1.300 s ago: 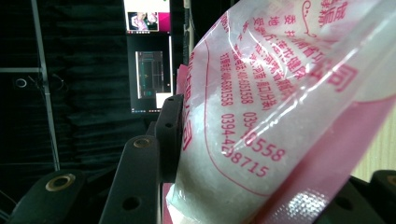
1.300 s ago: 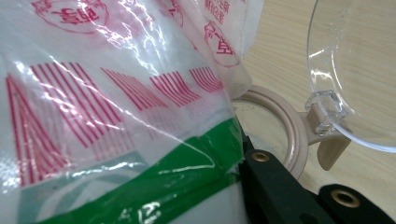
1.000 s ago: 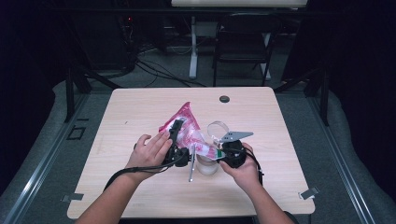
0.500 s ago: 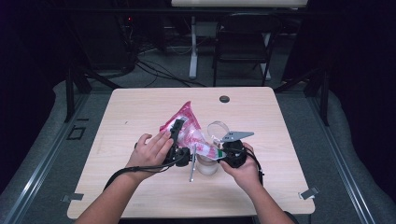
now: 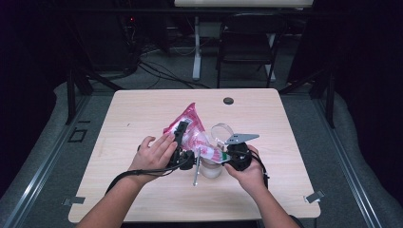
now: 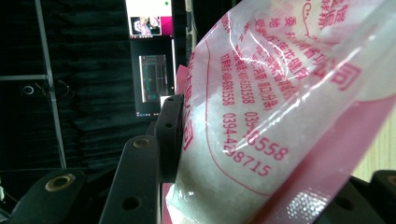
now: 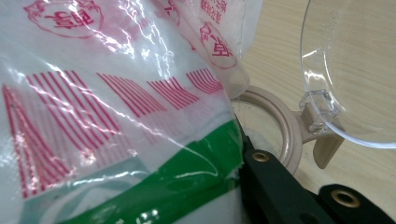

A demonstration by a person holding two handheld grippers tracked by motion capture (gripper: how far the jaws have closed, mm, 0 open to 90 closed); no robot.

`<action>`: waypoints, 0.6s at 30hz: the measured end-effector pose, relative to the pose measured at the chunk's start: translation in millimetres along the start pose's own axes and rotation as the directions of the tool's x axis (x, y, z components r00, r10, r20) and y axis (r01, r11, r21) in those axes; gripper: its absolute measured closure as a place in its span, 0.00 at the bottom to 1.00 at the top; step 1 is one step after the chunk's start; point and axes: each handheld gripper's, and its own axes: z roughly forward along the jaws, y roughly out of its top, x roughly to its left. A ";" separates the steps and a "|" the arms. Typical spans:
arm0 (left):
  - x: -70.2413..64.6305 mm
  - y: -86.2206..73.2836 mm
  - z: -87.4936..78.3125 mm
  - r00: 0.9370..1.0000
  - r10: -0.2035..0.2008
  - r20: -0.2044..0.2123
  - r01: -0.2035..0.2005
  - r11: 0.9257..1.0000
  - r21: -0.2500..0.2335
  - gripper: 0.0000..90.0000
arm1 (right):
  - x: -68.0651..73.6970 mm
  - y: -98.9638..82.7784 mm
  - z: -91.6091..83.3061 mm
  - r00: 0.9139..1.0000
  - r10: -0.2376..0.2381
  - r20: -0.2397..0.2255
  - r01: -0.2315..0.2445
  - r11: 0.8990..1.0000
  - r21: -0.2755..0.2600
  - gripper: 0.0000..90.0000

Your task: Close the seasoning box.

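At table centre, nothing has moved in the last second — both grippers, left gripper and right gripper, stay clamped on the pink bag, tipped over the open jar — pouring seems under way.

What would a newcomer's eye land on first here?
The pink bag of white grains, held up at the table's middle between the left gripper and the right gripper. Next, the beige jar just under its lower end, with its clear hinged lid flipped open.

Bag over jar (lid behind), mid-table
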 end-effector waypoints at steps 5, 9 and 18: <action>1.1 1.2 -0.6 1.000 0.008 -0.003 -0.008 1.000 0.002 0.71 | -0.5 0.1 -0.9 1.000 -0.003 0.004 0.003 1.000 0.004 1.00; 1.2 2.2 -1.4 1.000 0.010 -0.010 -0.010 1.000 -0.004 0.70 | -0.8 -0.1 -1.2 1.000 -0.003 0.007 0.003 1.000 0.004 1.00; 1.5 2.6 -1.6 1.000 0.011 0.003 -0.011 1.000 0.000 0.71 | -1.1 -0.2 -0.7 1.000 -0.004 0.005 0.004 1.000 0.007 1.00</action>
